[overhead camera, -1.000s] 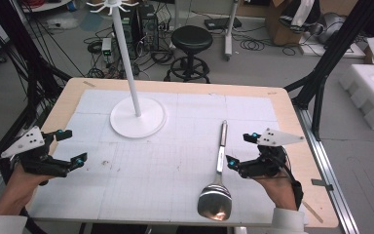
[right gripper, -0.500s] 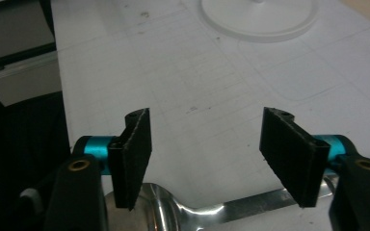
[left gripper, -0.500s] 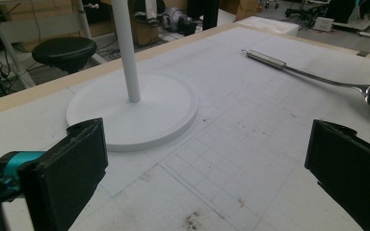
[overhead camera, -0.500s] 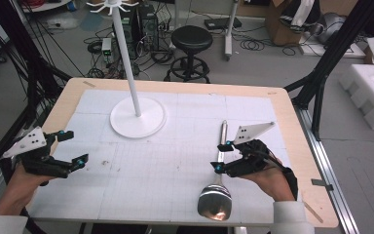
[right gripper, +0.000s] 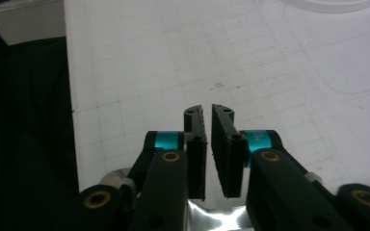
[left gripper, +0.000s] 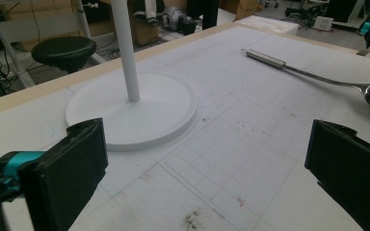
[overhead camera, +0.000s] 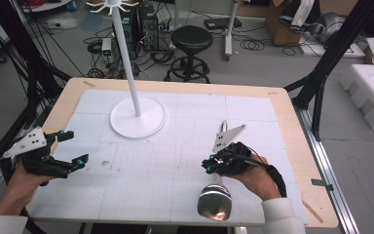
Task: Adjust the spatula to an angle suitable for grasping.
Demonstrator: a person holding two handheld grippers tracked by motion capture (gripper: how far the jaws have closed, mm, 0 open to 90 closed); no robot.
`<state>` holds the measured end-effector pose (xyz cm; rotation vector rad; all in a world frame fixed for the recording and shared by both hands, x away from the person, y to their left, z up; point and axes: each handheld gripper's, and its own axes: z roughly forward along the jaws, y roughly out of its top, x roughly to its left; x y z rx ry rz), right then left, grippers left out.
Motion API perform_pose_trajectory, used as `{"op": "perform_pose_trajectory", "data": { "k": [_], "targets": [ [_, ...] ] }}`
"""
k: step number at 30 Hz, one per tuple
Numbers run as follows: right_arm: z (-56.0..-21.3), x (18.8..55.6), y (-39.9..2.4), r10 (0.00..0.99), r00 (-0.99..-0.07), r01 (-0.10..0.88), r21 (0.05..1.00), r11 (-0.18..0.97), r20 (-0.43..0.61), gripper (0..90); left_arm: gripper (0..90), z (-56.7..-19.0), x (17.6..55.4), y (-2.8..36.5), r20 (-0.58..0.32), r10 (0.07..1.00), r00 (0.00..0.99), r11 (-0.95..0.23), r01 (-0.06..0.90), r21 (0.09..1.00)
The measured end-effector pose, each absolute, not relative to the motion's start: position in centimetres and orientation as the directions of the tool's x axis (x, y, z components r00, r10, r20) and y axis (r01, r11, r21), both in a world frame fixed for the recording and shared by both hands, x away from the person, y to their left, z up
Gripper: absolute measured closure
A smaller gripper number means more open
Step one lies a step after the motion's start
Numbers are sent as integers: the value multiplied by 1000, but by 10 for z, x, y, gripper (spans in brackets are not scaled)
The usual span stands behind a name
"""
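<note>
A white stand (overhead camera: 137, 116) with a round base and a thin pole rises from the far left part of the desk (overhead camera: 282, 105), well apart from both hands; nothing lies between it and the ladle. Behind the desk a black stool (overhead camera: 191, 39) stands on the floor among cables.

The ladle (overhead camera: 215, 202) lies on the white gridded mat at the desk's near right, bowl toward the person, handle running away toward the far edge. The right hand-held gripper (overhead camera: 213, 165) sits right over the handle, just above the bowl. Its jaws have just been closing and now stand pressed almost together, with a thin slit between the pads; in the right gripper view the shiny metal shows beneath them, not between them.

The left hand-held gripper (overhead camera: 70, 148) hovers at the desk's left edge, jaws spread wide and holding nothing, well apart from the ladle.
</note>
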<state>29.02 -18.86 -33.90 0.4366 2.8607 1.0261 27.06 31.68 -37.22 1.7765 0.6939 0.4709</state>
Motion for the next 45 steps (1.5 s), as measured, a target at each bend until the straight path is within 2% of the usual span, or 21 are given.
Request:
{"op": "perform_pose_trajectory", "data": {
  "k": [3, 11, 30, 45],
  "targets": [
    [-343, 291, -182, 247, -968, 223, 601, 768, 45, 893, 18, -372, 271, 316, -26, 665, 747, -211, 221, 952],
    [-357, 293, -161, 167, -983, 179, 522, 834, 71, 893, 18, -373, 271, 315, -18, 670, 742, -222, 223, 949],
    [-386, 288, -129, 107, -989, 136, 351, 927, 101, 895, 18, -373, 271, 315, -18, 668, 744, -222, 222, 950],
    [-399, 284, -130, 103, -989, 130, 293, 947, 104, 894, 18, -373, 271, 315, -19, 668, 744, -222, 223, 949]
  ]
}}
